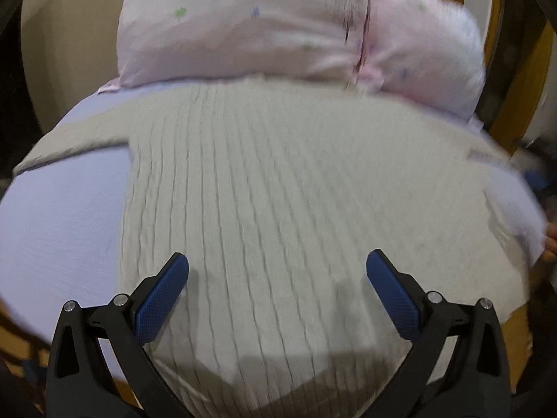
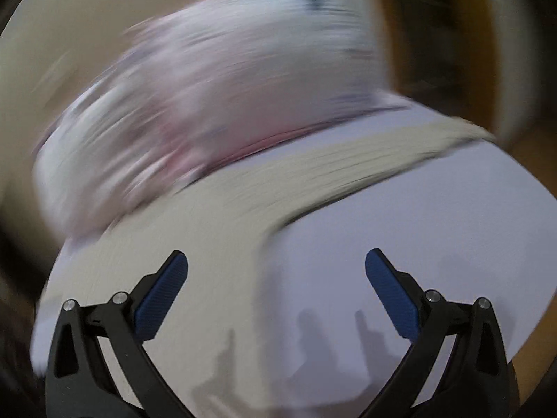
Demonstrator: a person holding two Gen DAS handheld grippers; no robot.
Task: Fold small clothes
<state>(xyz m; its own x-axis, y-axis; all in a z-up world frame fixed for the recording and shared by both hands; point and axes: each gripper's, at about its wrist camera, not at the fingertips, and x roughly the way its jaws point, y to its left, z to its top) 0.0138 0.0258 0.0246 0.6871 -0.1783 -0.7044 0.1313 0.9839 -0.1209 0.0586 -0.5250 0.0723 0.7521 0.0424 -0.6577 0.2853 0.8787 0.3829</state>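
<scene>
Lavender sheet (image 1: 62, 230), cream ribbed sweater (image 1: 278, 191) flat, pink pillow (image 1: 243, 24) behind; left gripper (image 1: 277, 268), right gripper (image 2: 276, 266) both spread apart

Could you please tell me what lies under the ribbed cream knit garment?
The cream knit garment lies spread on a lavender sheet, which shows beside it. A pink pillow sits behind. What the sheet itself covers is hidden.

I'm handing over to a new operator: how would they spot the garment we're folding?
Find the pale lavender sheet covering the surface. The garment is the cream ribbed knit spread flat on it, just in front of the pink pillow. Its long parallel ribs set it apart from the smooth sheet and the speckled pillow.
</scene>
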